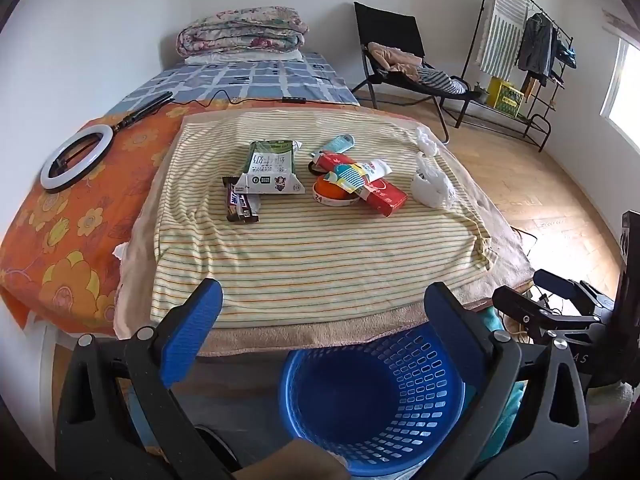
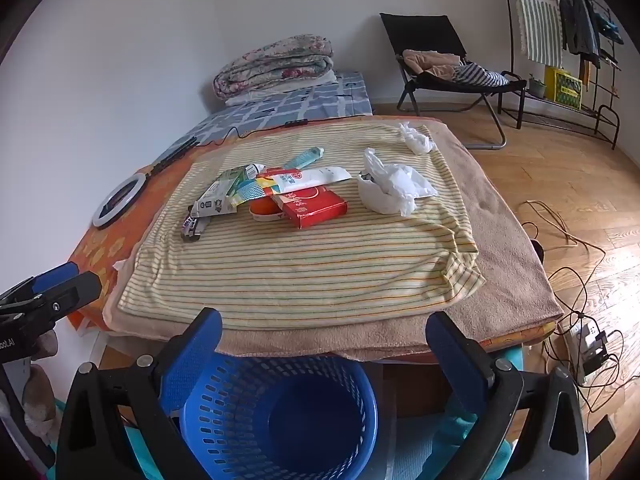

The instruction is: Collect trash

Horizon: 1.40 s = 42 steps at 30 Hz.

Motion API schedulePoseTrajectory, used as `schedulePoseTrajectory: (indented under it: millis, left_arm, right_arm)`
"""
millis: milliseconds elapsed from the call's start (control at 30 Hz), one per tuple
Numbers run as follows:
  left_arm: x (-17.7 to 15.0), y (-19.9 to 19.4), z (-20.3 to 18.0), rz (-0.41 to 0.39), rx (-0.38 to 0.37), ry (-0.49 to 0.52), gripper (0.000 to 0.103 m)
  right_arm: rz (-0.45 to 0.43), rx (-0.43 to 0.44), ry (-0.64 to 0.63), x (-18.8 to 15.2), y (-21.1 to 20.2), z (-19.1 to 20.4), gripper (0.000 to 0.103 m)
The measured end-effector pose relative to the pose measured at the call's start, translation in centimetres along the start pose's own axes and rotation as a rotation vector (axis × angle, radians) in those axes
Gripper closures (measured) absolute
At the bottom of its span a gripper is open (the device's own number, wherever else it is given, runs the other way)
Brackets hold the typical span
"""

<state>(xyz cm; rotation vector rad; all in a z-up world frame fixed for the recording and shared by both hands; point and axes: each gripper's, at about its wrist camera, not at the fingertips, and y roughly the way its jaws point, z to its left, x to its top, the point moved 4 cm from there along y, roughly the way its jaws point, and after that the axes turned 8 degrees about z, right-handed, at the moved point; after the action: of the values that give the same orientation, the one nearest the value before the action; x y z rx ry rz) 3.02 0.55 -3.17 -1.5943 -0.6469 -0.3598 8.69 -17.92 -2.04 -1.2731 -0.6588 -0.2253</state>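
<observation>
**Both grippers spread wide above the basket, trash untouched on the striped cloth**

The left gripper (image 1: 324,320) hangs released, its blue-padded jaws far apart with nothing between them. The right gripper (image 2: 324,344) is likewise spread wide and empty, tilted downward toward the near edge of the worktop (image 2: 516,240). In the right wrist view the left gripper shows at the left edge, apart from the right one.

Directly below both grippers stands a blue perforated basket (image 1: 408,380), on the floor against the worktop's near edge; its inside looks bare.

Farther out, a striped cloth (image 1: 312,252) lies over a beige towel (image 2: 500,264) on the worktop. On the far half of the cloth sits the trash: a brown snack wrapper (image 1: 240,204) touching a flattened green-and-white milk carton (image 1: 270,166); beside them a cluster with a red box (image 1: 376,194), a white tube (image 1: 374,168) lying across it, an orange round lid (image 1: 334,194) and a teal tube (image 1: 340,144). To the right lie a white plastic bag (image 1: 430,186) and a crumpled tissue (image 1: 426,140), well apart from the cluster.

A ring light (image 1: 78,156) rests on the orange floral sheet (image 1: 68,240) to the left.
</observation>
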Motion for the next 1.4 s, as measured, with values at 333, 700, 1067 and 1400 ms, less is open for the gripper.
schedulePoseTrajectory:
  millis: [333,700,1067,1400]
  left_arm:
    - [-0.3,0.4,0.4,0.007,-0.007,-0.015,0.0]
    - [-0.3,0.2,-0.1,0.003,0.0,-0.007,0.0]
    - [-0.3,0.4,-0.6,0.004,-0.002,-0.006,0.0]
    - [-0.4,0.4,-0.4,0.005,-0.002,-0.008,0.0]
  right_arm:
    - [0.037,-0.022,-0.027,-0.9,1.1,0.8,0.0]
    - [0.049,-0.02,-0.037,-1.0,0.7,1.5,0.0]
    - [0.061,-0.001,-0.022,-1.0,0.9,1.4,0.0]
    - [0.051,-0.002,-0.021,-0.9,0.7,1.4,0.0]
